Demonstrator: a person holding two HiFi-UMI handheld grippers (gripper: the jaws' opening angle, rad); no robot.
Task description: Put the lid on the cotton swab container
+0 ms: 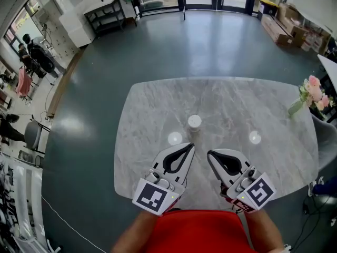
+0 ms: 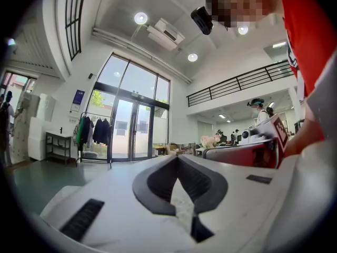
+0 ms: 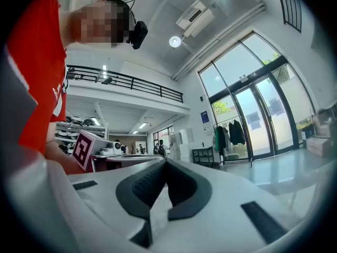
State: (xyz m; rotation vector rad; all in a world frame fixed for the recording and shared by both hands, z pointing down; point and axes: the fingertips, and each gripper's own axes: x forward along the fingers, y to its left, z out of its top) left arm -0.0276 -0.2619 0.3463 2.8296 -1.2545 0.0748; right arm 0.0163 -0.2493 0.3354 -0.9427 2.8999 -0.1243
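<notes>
The cotton swab container (image 1: 194, 122) is a small white cylinder that stands upright near the middle of the marble table (image 1: 158, 104). Its top looks white and round; I cannot tell whether that is a lid. My left gripper (image 1: 190, 146) is just in front of it and slightly left, with jaws shut and nothing in them. My right gripper (image 1: 210, 154) is in front of it and to the right, also shut and empty. In the left gripper view the left gripper (image 2: 177, 157) has its jaws together, with only the room beyond them. The right gripper view shows the right gripper (image 3: 166, 162) the same way.
A bunch of pink flowers (image 1: 315, 95) lies at the table's right edge. Two bright round spots of light (image 1: 175, 138) show on the tabletop. Dark floor surrounds the table, with shelves (image 1: 105, 15) and boxes (image 1: 284, 28) far off.
</notes>
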